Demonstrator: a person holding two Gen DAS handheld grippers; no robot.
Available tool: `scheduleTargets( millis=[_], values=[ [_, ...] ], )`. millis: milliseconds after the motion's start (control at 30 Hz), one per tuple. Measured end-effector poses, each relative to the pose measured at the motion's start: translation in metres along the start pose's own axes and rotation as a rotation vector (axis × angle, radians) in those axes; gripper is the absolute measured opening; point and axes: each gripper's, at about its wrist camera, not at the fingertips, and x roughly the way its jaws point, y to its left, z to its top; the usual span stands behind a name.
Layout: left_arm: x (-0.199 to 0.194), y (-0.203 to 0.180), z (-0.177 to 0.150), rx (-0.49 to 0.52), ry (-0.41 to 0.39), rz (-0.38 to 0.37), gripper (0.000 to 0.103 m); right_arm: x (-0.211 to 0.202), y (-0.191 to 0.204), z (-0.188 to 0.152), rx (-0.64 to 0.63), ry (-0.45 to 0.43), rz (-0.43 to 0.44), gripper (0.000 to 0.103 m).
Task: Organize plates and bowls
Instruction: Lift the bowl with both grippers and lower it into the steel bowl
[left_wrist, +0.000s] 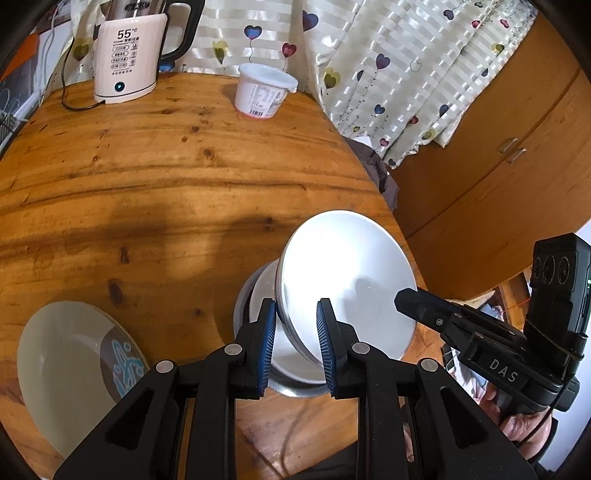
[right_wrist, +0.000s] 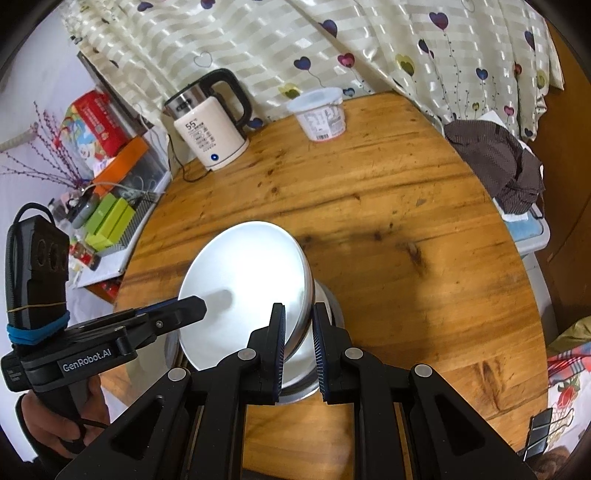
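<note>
A white bowl (left_wrist: 347, 266) is tilted over a steel bowl (left_wrist: 255, 295) near the table's front edge. My left gripper (left_wrist: 297, 325) is shut on the white bowl's near rim, one blue pad inside and one outside. In the same view, my right gripper (left_wrist: 406, 297) reaches onto the bowl's right side. In the right wrist view, the right gripper (right_wrist: 299, 328) is shut on the rim of the white bowl (right_wrist: 243, 288), with the steel bowl (right_wrist: 328, 306) just behind. The left gripper (right_wrist: 192, 308) holds the opposite side. A cream plate (left_wrist: 66, 362) with a blue pattern lies at the lower left.
The round wooden table (left_wrist: 166, 177) carries an electric kettle (left_wrist: 125, 62) with its cord and a white plastic tub (left_wrist: 262, 92) at the back. A flowered curtain (left_wrist: 406, 74) hangs behind. A dark cloth (right_wrist: 498, 166) lies off the table's right edge, and a cluttered shelf (right_wrist: 110, 206) stands at the left.
</note>
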Motion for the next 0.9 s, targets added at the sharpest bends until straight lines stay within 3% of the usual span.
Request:
scheduleTargets(
  millis=[900],
  values=[
    [0.020,0.011,-0.011,-0.041,0.057,0.013,0.024,0.024,-0.008,-0.008,0.016,0.081,0.000,0.015]
  ],
)
